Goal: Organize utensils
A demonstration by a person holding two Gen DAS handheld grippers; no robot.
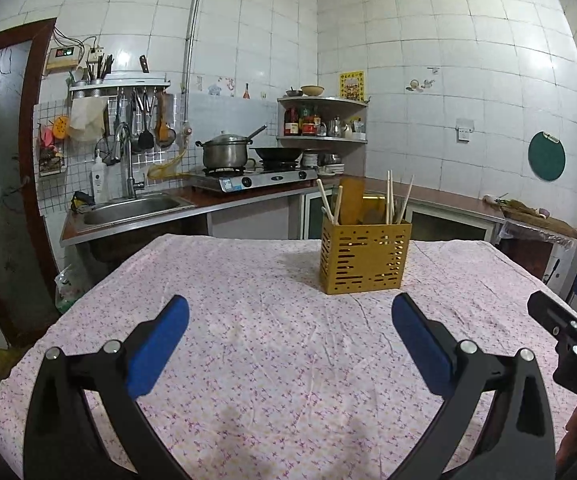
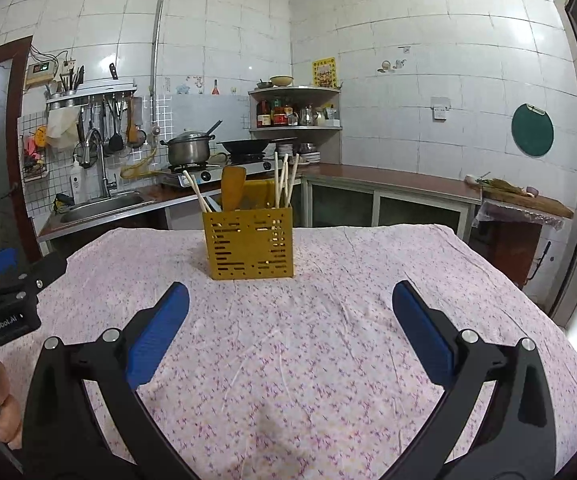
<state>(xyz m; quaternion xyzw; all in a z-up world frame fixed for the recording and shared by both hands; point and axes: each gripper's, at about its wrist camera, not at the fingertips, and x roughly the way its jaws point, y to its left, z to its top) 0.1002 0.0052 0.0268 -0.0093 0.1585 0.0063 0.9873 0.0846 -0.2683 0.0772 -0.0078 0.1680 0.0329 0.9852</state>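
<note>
Tongs of both hands over a cloth-covered bench. Left tongs (image 1: 290,334): blue pads (image 1: 156,348) spread wide, nothing between them, nothing touched; only the flowered cloth (image 1: 248,360) shows in the gap. Right tongs (image 2: 290,322): likewise spread wide and empty, hovering above the cloth without contact. Each tool appears at the edge of the other's view, the right one at the far right of the left view and the left one at the far left of the right view, where fingers (image 2: 2,404) of the person's hand grip its body.

Holder (image 1: 364,258): a yellow perforated box standing upright on the bench, ahead of both tongs and well apart from them; ahead and to the right of the left tongs, ahead and slightly to the left of the right tongs. Chopsticks (image 1: 390,198) stand in it, some leaning left at its left end, others upright or leaning right at its right end. A flat wooden spatula (image 2: 233,190) stands between the two groups.

Room, beyond the holder: white tiled walls, a sink (image 1: 132,208) with tap far ahead to the left, a stove carrying a lidded pot (image 1: 224,152) and a wok (image 1: 276,154), a corner shelf (image 1: 322,120) of bottles, and a round green board (image 1: 546,156) hanging on the right wall.
</note>
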